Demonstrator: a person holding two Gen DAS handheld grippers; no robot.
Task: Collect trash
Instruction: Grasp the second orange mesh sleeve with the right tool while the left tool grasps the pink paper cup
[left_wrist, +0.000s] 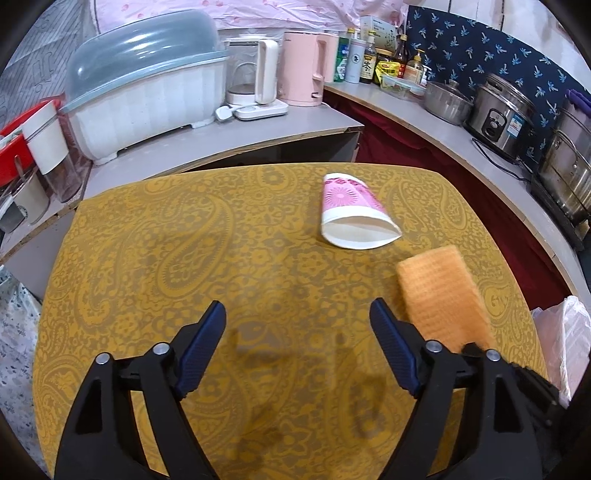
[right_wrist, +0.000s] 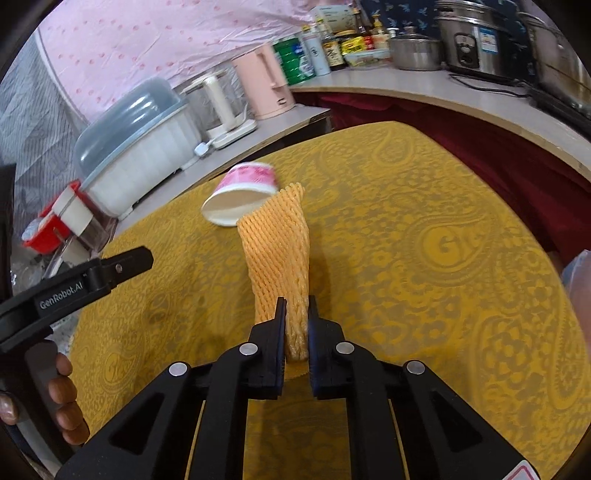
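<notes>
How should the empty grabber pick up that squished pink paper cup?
The paper cup lies on its side, squashed flat, its mouth facing the open left gripper. Probably best: come from above and pinch across the narrower pink bottom end, from its two sides.

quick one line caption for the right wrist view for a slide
Right gripper shut on an orange foam fruit net, a squashed pink paper cup lying beyond it on the yellow paisley tablecloth.
</notes>
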